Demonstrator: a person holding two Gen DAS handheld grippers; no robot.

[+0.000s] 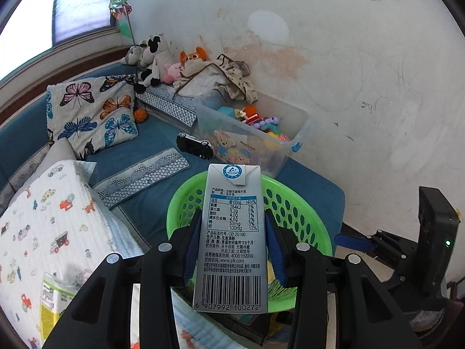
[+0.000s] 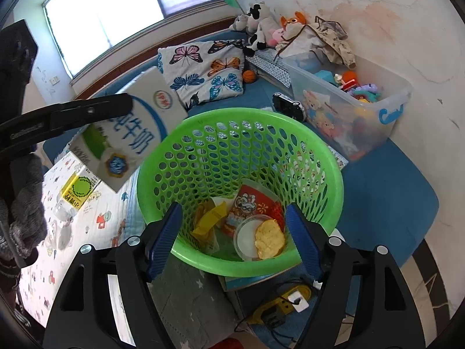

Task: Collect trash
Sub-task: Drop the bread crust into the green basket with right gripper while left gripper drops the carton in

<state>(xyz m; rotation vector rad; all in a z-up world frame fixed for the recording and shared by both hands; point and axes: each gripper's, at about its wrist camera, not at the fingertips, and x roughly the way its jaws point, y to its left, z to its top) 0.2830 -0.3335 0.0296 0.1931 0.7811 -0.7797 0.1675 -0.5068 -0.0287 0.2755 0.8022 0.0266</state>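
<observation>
Silver milk carton (image 1: 231, 241) upright, barcode lowermost, over green basket (image 1: 299, 212).

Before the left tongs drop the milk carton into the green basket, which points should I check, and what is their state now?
1. Left tongs grip the milk carton firmly: ok.
2. Carton is over the green basket opening: not ok; in the right wrist view it hangs beside the rim.
3. Basket has room above the wrappers and the plastic cup: ok.
4. Right tongs are empty and open: ok.
5. Right tongs are clear of the drop path: not ok, they hang over the basket mouth.
</observation>
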